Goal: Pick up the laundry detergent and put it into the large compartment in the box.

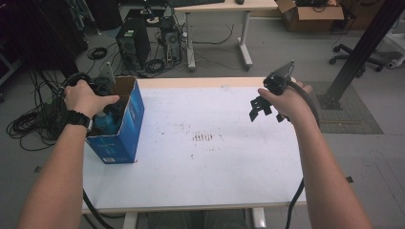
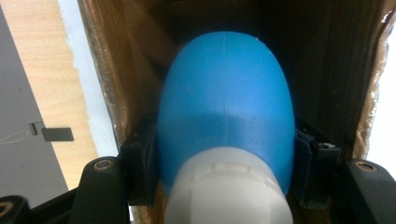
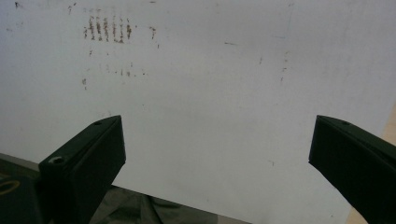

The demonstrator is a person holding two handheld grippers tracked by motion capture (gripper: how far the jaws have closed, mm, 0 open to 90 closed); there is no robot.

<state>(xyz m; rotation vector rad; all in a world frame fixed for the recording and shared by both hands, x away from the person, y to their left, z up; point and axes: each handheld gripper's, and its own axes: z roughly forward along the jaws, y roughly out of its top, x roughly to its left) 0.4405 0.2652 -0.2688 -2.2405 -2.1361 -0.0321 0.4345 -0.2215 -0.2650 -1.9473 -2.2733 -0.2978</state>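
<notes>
A blue bottle with a white cap sits inside an open blue cardboard box at the table's left edge. My left gripper is shut on the bottle just above the cap, its black pads pressing both sides, and reaches down into the box. In the high view the bottle is partly hidden by the hand and the box wall. My right gripper hangs open above the right side of the table, with nothing between its fingers.
The white tabletop carries brown scuff marks near its middle. Beyond the table stand computer towers with tangled cables, a second desk and a cardboard box. A black post rises at the right.
</notes>
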